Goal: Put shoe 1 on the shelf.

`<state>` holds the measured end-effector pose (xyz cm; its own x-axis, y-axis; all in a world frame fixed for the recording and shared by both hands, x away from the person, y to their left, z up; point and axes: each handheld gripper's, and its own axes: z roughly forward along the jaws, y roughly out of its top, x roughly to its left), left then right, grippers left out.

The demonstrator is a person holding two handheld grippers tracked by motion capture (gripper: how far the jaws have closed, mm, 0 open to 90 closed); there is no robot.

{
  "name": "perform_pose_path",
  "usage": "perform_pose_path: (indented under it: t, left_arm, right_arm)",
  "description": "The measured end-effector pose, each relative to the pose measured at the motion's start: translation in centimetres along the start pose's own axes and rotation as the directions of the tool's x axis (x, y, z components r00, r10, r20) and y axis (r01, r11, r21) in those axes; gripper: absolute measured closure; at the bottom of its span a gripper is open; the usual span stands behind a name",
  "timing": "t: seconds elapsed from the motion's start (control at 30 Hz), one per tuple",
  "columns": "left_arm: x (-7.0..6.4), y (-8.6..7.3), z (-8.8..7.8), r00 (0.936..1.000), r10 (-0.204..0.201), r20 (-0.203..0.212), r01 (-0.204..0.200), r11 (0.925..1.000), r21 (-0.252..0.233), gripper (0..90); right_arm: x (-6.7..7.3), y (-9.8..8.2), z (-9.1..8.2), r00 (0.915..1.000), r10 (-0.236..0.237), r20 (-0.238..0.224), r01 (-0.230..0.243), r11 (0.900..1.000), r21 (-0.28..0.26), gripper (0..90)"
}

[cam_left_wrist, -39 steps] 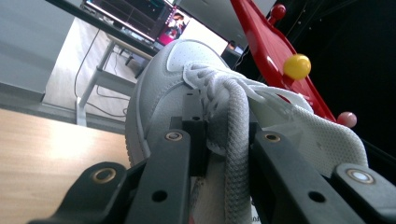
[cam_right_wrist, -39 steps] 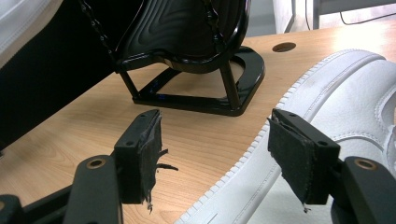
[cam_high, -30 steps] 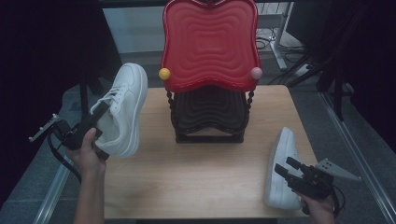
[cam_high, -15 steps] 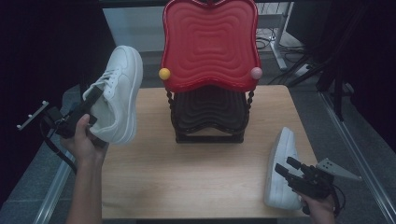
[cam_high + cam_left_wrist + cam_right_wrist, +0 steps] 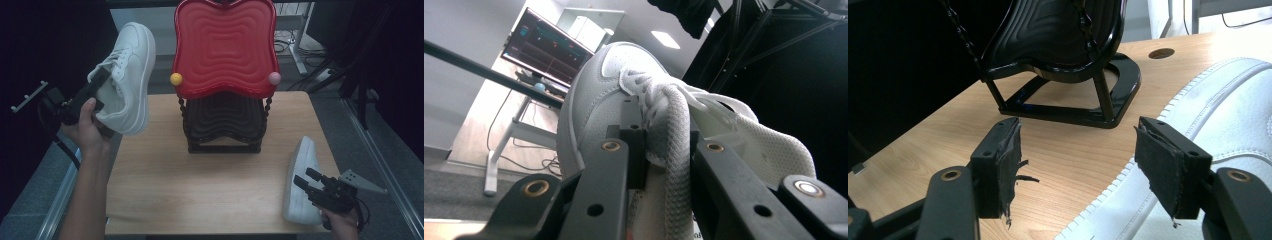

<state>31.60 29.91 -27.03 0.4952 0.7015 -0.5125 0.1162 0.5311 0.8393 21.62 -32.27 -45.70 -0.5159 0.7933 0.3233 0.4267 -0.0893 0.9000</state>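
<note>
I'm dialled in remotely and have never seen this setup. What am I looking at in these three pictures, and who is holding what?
There is no robot arm here: a person holds a hand-held two-jaw gripper in each hand. The wide picture comes from a fixed camera above the table; the other two come from cameras riding on each gripper, looking along its black jaws.

In the high view, the left gripper is lifted off the table's left edge, clamped on a white sneaker. The left gripper view shows its jaws pinching the shoe's padded collar beside the laces.

The right gripper sits low at the table's right edge with its jaws open, next to a second white sneaker lying on the wood. In its own view the pads look apart from the shoe.

In the middle stands a two-tier shoe rack, red tray above, black below, both empty.
</note>
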Motion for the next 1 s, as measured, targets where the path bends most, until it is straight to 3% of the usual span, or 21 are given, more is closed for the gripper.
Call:
perform_pose_path:
  t: [0.4, 0.77, 1.0]
  left_arm:
    - [-3.0, 2.5, 3.8, 0.9996, 0.007, 0.028, -0.006, 0.9995, -0.030, 81.5]
    - [-6.1, 2.5, 8.0, 0.9969, 0.039, 0.068, -0.038, 0.9992, -0.010, 81.5]
    - [-8.0, 2.7, 10.5, 0.9966, 0.053, 0.064, -0.053, 0.9986, 0.000, 81.4]
  right_arm:
    - [0.1, 0.0, 0.4, 1.0000, 0.004, -0.002, -0.004, 1.000, 0.003, 35.1]
    - [0.1, 0.4, -0.1, 1.0000, -0.007, -0.005, 0.007, 1.000, -0.017, 35.1]
    - [0.2, 0.4, -0.1, 0.9999, -0.012, -0.001, 0.012, 1.000, -0.015, 35.2]
